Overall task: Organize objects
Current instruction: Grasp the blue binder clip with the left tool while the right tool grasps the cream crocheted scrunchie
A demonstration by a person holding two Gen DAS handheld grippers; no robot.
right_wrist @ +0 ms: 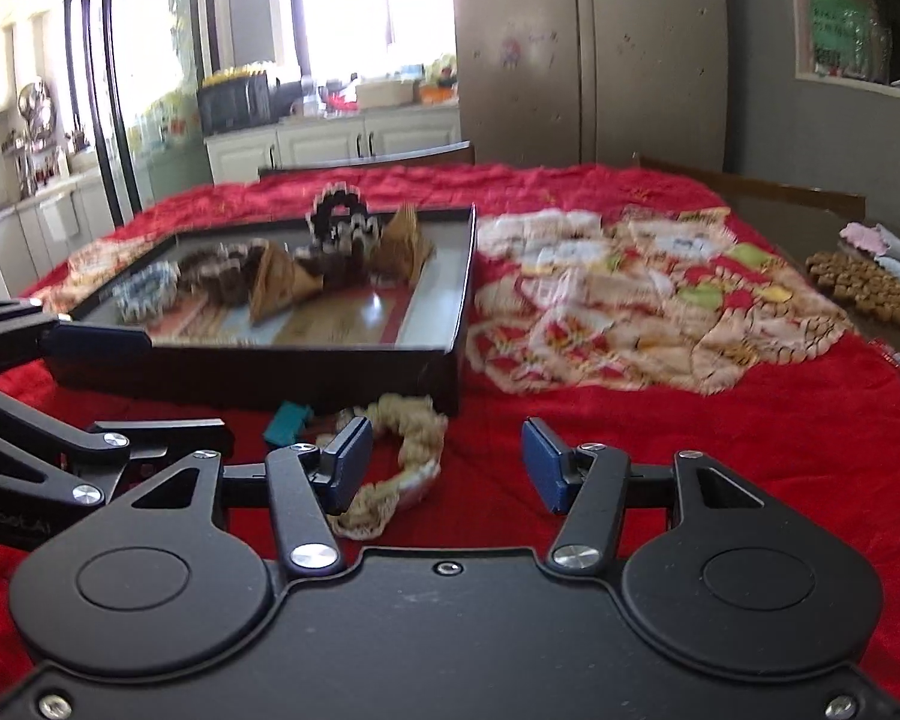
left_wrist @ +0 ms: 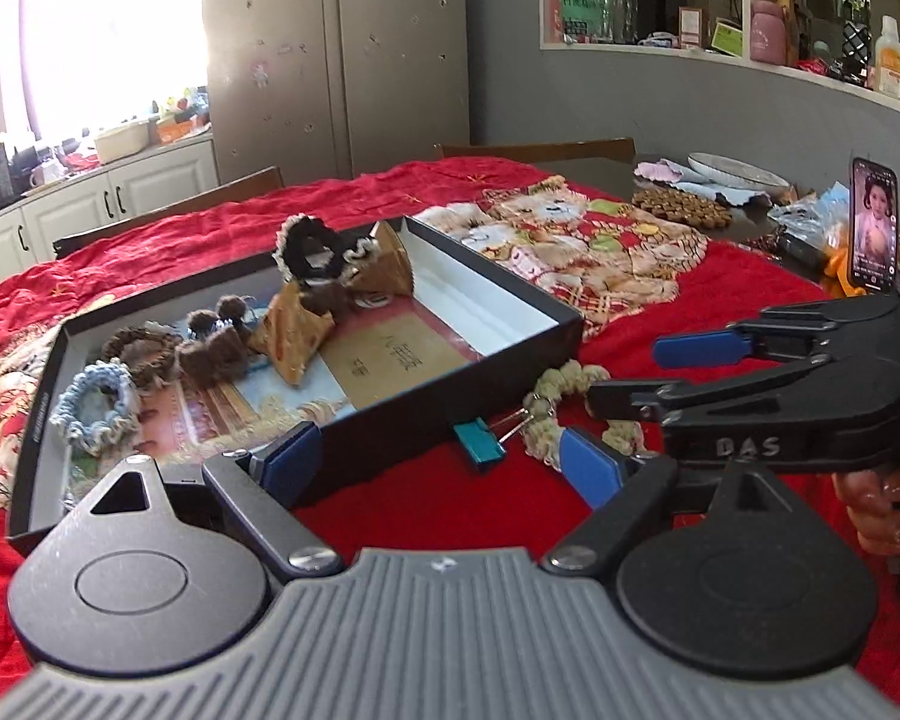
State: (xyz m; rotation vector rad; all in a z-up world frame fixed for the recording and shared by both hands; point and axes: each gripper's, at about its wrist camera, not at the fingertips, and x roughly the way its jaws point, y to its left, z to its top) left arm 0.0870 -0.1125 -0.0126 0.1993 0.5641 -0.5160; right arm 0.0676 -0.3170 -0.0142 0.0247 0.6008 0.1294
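A shallow black box (left_wrist: pixel 513 294) (right_wrist: pixel 270 372) sits on the red cloth and holds several scrunchies and brown folded pieces. In front of it lie a teal binder clip (left_wrist: pixel 479 447) (right_wrist: pixel 288 420) and a cream scrunchie (left_wrist: pixel 561 402) (right_wrist: pixel 411 450). My left gripper (left_wrist: pixel 441 468) (right_wrist: pixel 138 384) is open wide just above the cloth, with the clip lying between its fingertips, untouched. My right gripper (left_wrist: pixel 648 375) (right_wrist: pixel 447 468) is open low over the cream scrunchie; its left pad (right_wrist: pixel 348 468) hides part of the scrunchie and nothing is squeezed.
A bear-patterned cloth (left_wrist: pixel 600 240) lies right of the box. Beyond it are a wooden bead mat (left_wrist: pixel 681 210), a plate (left_wrist: pixel 738 171) and an upright phone (left_wrist: pixel 873 228). A person's hand (left_wrist: pixel 882 510) grips the right tool's handle. Chairs stand behind the table.
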